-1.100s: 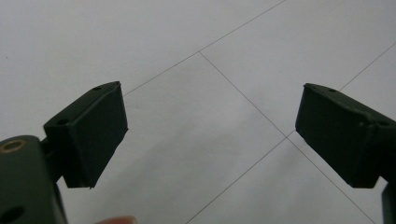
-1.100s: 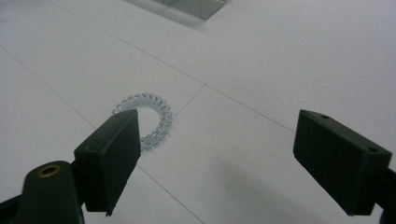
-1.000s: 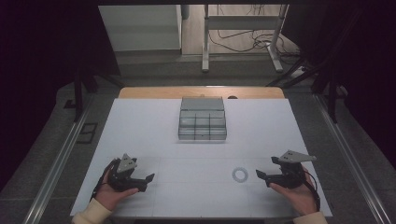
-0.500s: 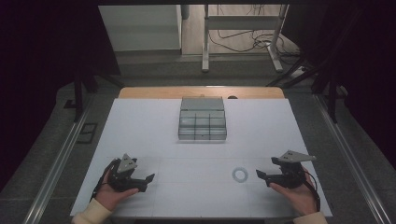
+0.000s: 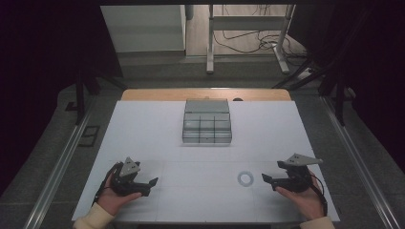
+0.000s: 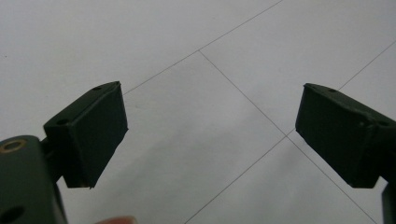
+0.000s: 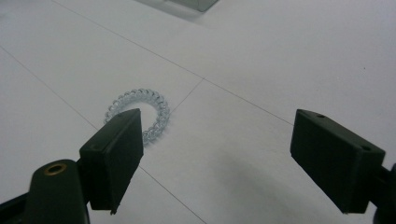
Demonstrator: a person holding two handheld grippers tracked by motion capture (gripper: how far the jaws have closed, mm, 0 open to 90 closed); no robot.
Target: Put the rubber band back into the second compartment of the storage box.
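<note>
Clear coiled hair tie (image 5: 245,178): lies flat on the white table (image 5: 143,138), near right area, just left of the right gripper (image 5: 267,180).
Right gripper: low over the near right of the table, jaws wide apart, nothing held.
Left gripper (image 5: 149,185): near left, jaws wide apart, nothing held.
Grey compartment box (image 5: 207,121): centre far, well apart from both grippers.

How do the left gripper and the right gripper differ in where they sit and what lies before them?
The left gripper rests near the white table's left front, facing bare surface; the right gripper sits at the right front, with the clear coiled hair tie just ahead. The left gripper's grey plate tilts steeply; the right gripper's lies flatter. Both have jaws open, holding nothing.
</note>
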